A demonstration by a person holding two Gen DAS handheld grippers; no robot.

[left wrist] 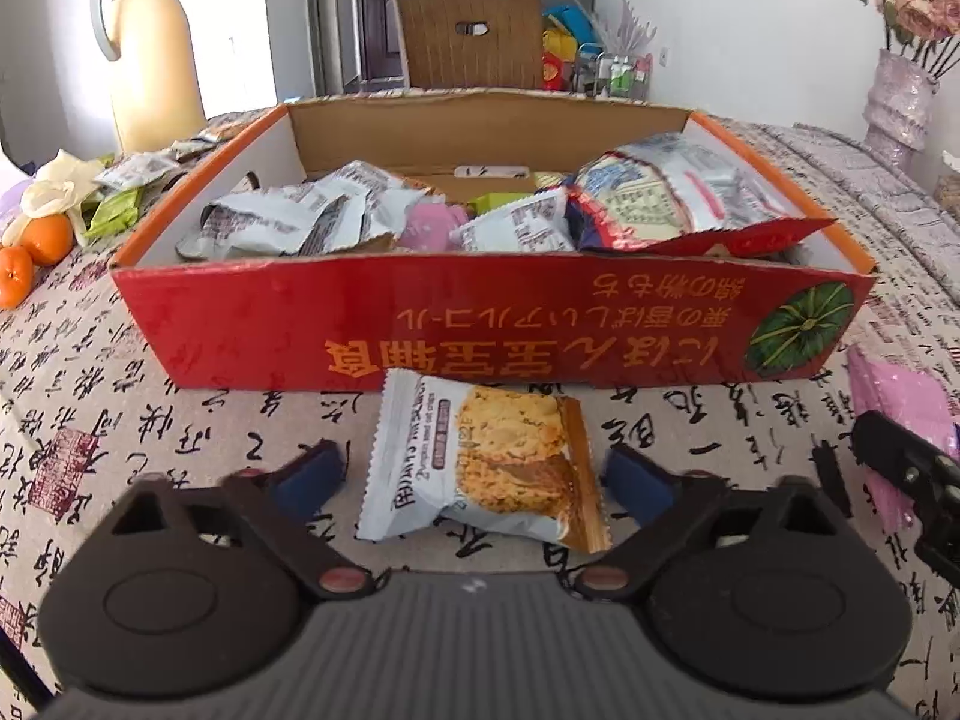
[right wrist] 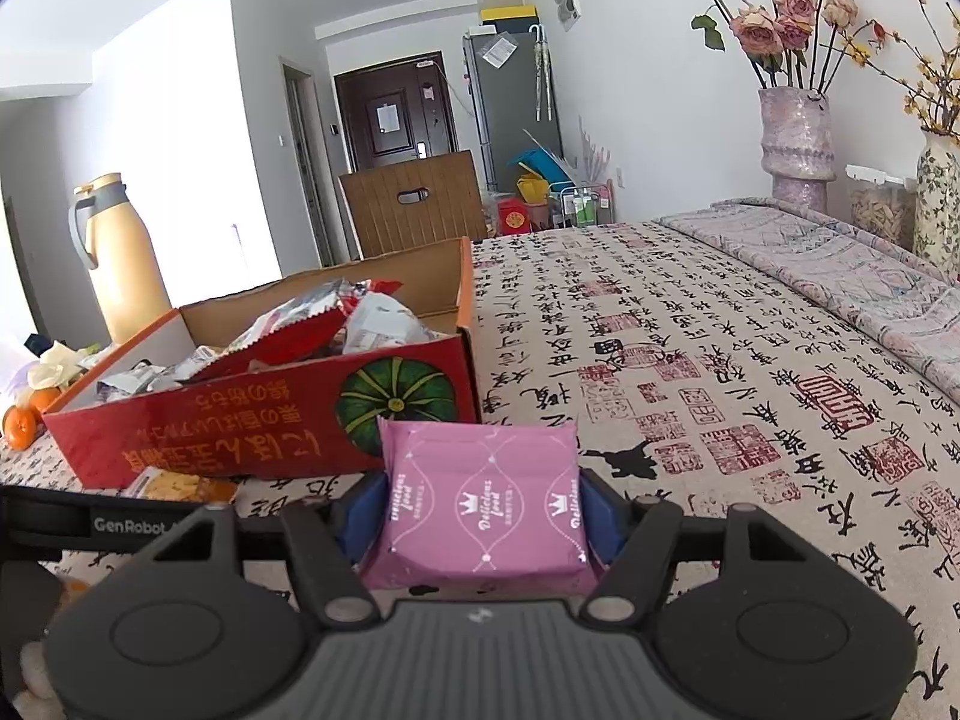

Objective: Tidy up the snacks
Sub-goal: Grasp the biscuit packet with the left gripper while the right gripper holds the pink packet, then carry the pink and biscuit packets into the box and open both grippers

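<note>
A red cardboard box (left wrist: 288, 324) holding several snack packets stands on the table; it also shows in the right wrist view (right wrist: 240, 420). In the left wrist view a white-and-orange cookie packet (left wrist: 486, 468) lies on the cloth in front of the box, between the spread fingers of my open left gripper (left wrist: 474, 480). My right gripper (right wrist: 480, 510) is shut on a pink snack packet (right wrist: 480, 504), close to the box's front right corner. The pink packet (left wrist: 894, 396) and the right gripper also show at the right edge of the left wrist view.
A cream thermos (left wrist: 150, 54), oranges (left wrist: 36, 246) and loose packets (left wrist: 120, 198) lie left of the box. Flower vases (right wrist: 798, 144) stand at the far right of the table. A wooden chair (left wrist: 474, 42) stands behind the table. The tablecloth (right wrist: 720, 390) has calligraphy print.
</note>
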